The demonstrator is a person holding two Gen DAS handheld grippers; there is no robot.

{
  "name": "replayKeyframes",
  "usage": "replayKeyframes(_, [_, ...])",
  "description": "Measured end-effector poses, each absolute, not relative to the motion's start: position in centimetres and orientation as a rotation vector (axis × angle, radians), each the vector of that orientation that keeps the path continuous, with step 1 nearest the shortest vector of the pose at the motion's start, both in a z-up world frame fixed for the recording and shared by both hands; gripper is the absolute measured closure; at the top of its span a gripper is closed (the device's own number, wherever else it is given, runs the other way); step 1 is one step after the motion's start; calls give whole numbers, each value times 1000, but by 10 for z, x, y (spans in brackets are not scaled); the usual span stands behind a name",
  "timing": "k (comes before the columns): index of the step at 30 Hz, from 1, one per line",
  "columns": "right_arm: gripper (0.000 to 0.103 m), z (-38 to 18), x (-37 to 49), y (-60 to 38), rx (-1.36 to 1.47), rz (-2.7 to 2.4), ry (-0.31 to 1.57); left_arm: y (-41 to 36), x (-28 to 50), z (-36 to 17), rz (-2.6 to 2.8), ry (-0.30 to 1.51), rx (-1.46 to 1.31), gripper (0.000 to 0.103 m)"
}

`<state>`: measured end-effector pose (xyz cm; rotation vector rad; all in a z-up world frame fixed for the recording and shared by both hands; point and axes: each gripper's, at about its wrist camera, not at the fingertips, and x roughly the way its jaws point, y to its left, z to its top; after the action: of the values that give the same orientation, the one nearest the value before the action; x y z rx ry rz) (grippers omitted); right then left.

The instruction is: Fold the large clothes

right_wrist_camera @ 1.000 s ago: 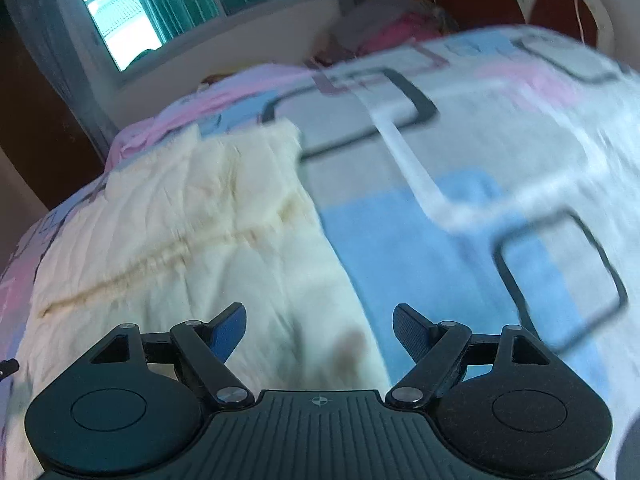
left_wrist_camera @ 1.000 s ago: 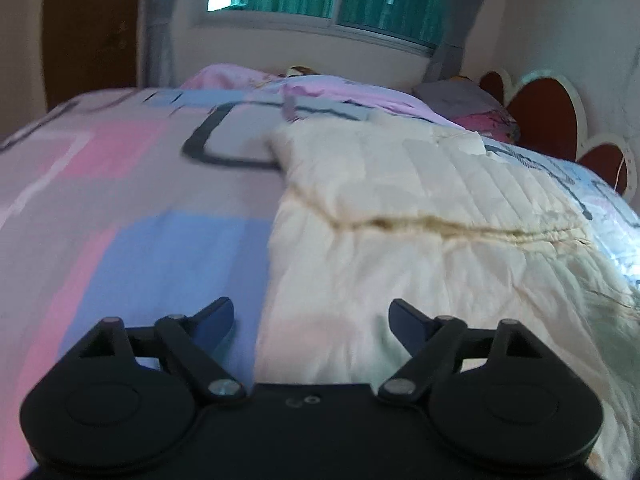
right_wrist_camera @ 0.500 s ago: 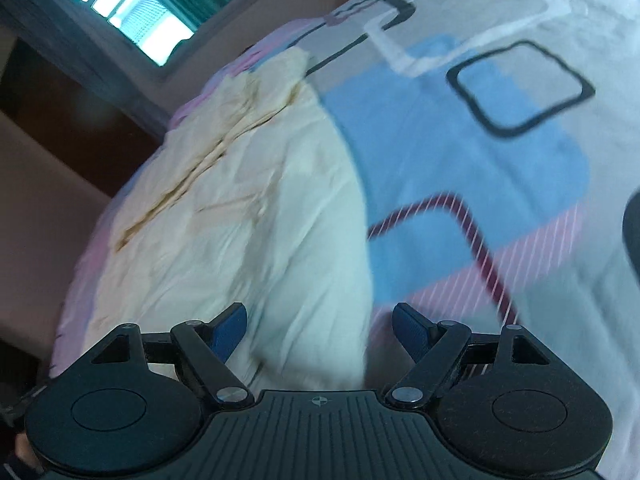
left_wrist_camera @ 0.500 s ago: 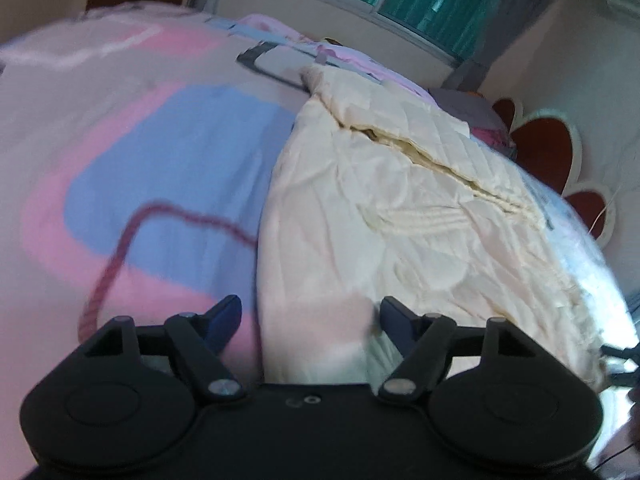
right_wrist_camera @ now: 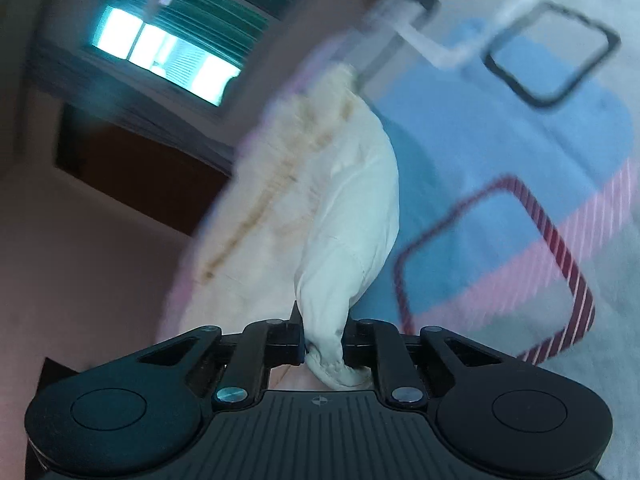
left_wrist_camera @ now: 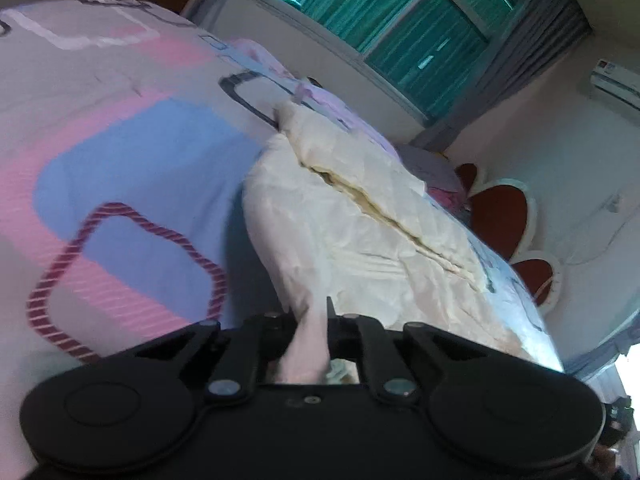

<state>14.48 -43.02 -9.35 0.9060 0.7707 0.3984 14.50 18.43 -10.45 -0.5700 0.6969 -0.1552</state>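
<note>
A large cream quilted garment [left_wrist_camera: 360,232] lies spread on the bed, with a brownish open seam running along its length. My left gripper [left_wrist_camera: 310,322] is shut on the garment's near left corner, and the cloth bunches between the fingers. In the right wrist view the same garment [right_wrist_camera: 320,184] stretches away toward the window. My right gripper [right_wrist_camera: 324,338] is shut on its near right corner, a rolled cuff-like end that is lifted slightly off the bed.
The bedspread [left_wrist_camera: 120,152] has pink, blue and grey blocks with dark outlined squares [right_wrist_camera: 548,60]. A red and white headboard [left_wrist_camera: 500,216] stands at the right, with pillows near it. A window with teal curtains [left_wrist_camera: 400,28] is at the far side. A dark doorway [right_wrist_camera: 132,172] shows at left.
Both grippers were open above the garment's near edge. They dropped to the near corners and closed on the cloth, which now pulls up toward the fingers.
</note>
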Motion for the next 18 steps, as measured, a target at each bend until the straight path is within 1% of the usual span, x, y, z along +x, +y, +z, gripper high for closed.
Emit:
replayKeyframes(2, [90,-105,151,-424,850,360,863,177,157,-117,-92,813,-491,96])
replayKeyframes(3, [90,-111,154,-421,834,342,895,175,160,-122,-82,827,-503,97])
replayKeyframes(4, [90,-111,155,-420,841,339,887,175,162,-121,-72,821,-533,97])
replayKeyframes(7, [90,-95,150,-427,885,353,795,174,159,-105,-85,749,-576,97])
replayKeyframes(10, [90,-73,153,-429,856,377,737,174,159,-89,-101,702,-593,97])
replayKeyframes(13, [90,-51,165,-428,853,399,681,179,161,-66,-126,614,-663,97])
replayKeyframes(18, [90,-10,200,-428,849,426,600,182,194,-25,-185,489,-713,97])
